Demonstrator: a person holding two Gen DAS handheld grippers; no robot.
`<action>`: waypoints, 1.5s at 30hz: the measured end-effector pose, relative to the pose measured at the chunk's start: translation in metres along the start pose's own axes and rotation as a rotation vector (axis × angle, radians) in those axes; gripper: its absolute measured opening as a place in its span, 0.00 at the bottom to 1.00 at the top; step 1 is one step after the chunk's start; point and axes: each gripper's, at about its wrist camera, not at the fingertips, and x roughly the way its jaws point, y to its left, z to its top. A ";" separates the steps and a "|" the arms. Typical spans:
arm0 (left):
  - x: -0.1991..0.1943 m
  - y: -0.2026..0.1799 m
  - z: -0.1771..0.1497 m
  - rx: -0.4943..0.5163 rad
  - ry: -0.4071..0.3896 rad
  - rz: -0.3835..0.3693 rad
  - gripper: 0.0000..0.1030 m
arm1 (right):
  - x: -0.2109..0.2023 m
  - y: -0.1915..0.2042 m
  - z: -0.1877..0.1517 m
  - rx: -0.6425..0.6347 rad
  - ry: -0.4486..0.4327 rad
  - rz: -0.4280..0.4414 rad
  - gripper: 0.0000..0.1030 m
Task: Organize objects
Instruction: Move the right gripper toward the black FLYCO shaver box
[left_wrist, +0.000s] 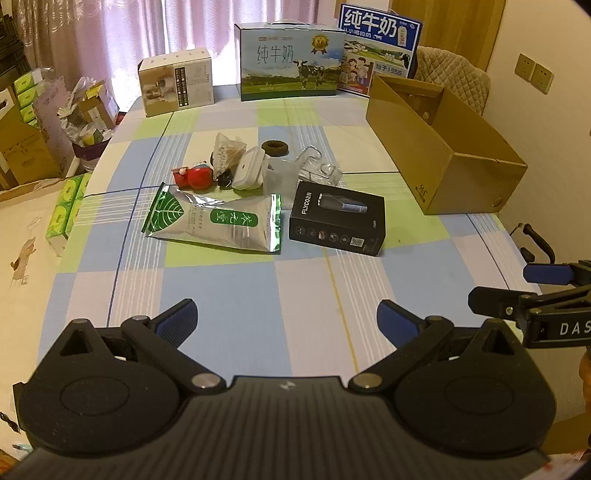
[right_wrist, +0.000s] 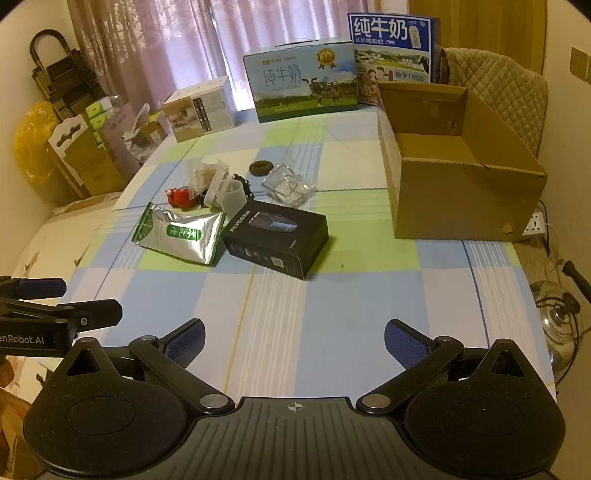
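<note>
Claws: left (left_wrist: 286, 317), right (right_wrist: 293, 338) both spread, empty | black box (left_wrist: 337, 218) reads "FLYCO"

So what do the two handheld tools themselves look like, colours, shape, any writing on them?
Both match. The left tool and right tool each have a ribbed dark grey body, two round black housings, black link arms with silver pivot pins, and fingers faced with textured blue pads. Seen side-on from the other camera, white lettering shows: "DAS" on the right one, "enRobot.AI" on the left. No cables or sleeves are visible.
</note>
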 end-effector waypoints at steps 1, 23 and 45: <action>0.000 0.000 0.001 -0.003 0.000 0.001 0.99 | 0.001 0.000 0.001 -0.002 0.000 0.002 0.98; 0.022 0.001 0.019 -0.037 0.021 0.018 0.99 | 0.025 -0.015 0.026 -0.010 0.037 0.034 0.98; 0.071 0.047 0.042 -0.173 0.077 0.118 0.99 | 0.102 -0.031 0.083 -0.125 0.005 0.164 0.86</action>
